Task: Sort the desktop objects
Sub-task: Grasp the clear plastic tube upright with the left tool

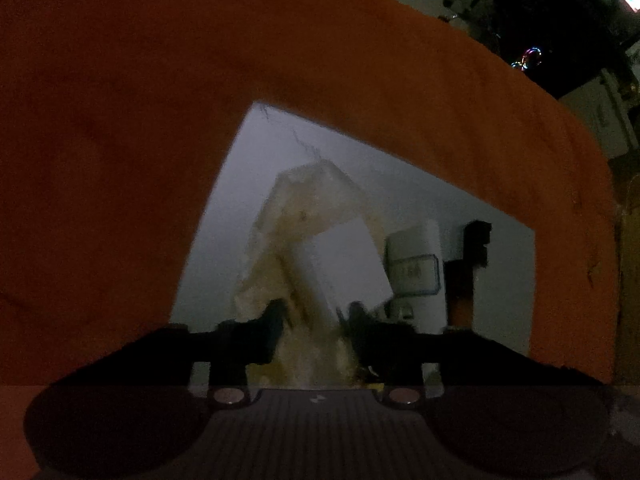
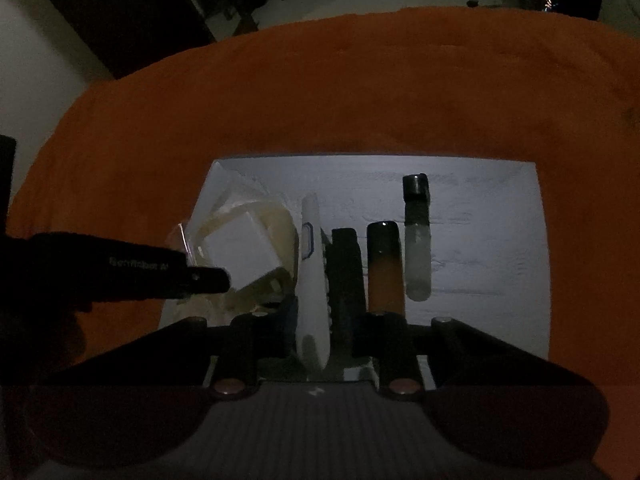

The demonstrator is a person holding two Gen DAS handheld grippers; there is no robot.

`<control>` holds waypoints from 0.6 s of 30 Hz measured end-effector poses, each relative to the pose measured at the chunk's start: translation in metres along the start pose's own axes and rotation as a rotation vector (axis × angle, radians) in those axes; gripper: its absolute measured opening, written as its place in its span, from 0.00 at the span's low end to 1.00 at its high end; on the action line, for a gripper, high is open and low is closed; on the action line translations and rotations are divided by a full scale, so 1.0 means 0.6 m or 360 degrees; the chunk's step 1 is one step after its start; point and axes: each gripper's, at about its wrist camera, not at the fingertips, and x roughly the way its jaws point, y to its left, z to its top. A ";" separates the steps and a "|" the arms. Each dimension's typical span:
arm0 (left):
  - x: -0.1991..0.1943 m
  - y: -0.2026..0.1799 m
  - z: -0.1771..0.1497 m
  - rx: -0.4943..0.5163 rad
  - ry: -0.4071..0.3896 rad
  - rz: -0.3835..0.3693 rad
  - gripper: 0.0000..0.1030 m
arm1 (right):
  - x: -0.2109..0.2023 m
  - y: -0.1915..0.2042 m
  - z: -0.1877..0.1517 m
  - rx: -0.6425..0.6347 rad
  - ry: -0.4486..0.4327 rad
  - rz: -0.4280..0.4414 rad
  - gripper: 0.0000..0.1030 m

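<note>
A white tray lies on an orange cloth. In it lie a clear plastic bag with a white charger block, a white thermometer-like stick, a black bar, a black-and-orange tube and a clear vial with a black cap. My left gripper is shut on the bagged charger and its finger shows in the right wrist view. My right gripper stands around the near ends of the white stick and the black bar; its grip is unclear.
The orange cloth surrounds the tray on all sides. Dark furniture and a pale floor lie beyond the cloth's far edge. The room is dim.
</note>
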 end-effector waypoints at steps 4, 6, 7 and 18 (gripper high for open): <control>-0.023 0.004 -0.001 0.0063 -0.0078 -0.0094 0.24 | 0.009 0.017 -0.001 -0.0085 -0.0025 -0.0025 0.26; -0.030 0.007 0.000 0.0084 -0.0094 -0.0095 0.24 | 0.017 0.023 -0.001 -0.0110 -0.0038 -0.0070 0.28; -0.033 0.009 0.000 0.0087 -0.0091 -0.0096 0.24 | 0.022 0.025 0.000 -0.0117 -0.0031 -0.0087 0.30; -0.045 0.027 -0.015 0.0144 -0.0139 -0.0120 0.24 | 0.065 0.053 0.009 -0.0294 0.0051 -0.0075 0.26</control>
